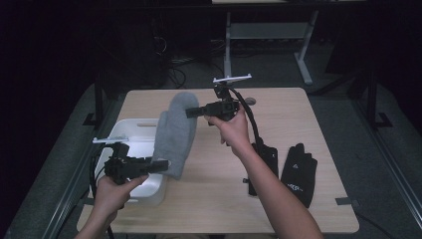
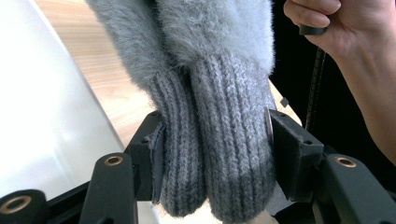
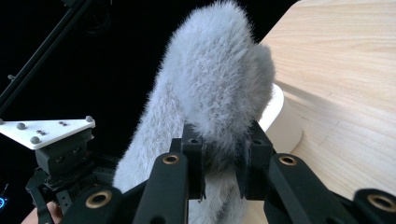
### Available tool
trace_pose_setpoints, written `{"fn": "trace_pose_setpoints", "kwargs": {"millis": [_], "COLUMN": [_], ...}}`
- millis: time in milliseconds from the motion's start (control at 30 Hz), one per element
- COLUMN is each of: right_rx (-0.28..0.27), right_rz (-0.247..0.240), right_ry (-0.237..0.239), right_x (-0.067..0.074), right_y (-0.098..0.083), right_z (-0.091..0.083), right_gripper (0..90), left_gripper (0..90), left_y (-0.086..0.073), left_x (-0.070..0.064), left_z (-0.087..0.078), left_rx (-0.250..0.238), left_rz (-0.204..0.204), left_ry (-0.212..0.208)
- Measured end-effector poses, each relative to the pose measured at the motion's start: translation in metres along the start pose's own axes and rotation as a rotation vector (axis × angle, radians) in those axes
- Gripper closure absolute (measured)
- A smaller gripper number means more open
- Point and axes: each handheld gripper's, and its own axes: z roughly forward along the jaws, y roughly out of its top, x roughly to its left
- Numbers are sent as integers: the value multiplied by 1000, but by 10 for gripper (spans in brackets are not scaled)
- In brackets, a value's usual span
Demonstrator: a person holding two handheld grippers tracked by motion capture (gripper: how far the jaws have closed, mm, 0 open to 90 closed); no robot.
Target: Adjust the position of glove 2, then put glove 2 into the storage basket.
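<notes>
Grip on both ends: left gripper clamped on ribbed cuff of grey mitten, right gripper pinched on fluffy tip. Mitten is held stretched at centre-left of the high view, beside white bin. Tension should be kept even, cuff lowered into bin first.

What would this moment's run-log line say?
left tongs: shut on grey mitten cuff | right tongs: shut on mitten's fluffy tip | mitten stretched over table beside white bin | black gloves lying aside

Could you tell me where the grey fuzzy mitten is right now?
In the high view the grey mitten hangs stretched between both grippers, above the table's left half beside the white bin.
</notes>
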Motion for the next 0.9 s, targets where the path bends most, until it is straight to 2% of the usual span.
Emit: {"fn": "trace_pose_setpoints", "kwargs": {"millis": [300, 700, 900], "right_rx": [10, 32, 46], "right_rz": [4, -22, -7], "right_ry": [10, 17, 29], "right_x": [3, 9, 9], "right_y": [1, 6, 6], "right_z": [14, 38, 51], "right_gripper": [753, 753, 753], "left_gripper": [435, 435, 435], "left_y": [-4, -11, -14], "left_x": [7, 17, 23], "left_z": [-12, -27, -34], "left_rx": [-5, -26, -25], "left_rz": [-3, -29, -42], "left_ry": [15, 37, 54]}}
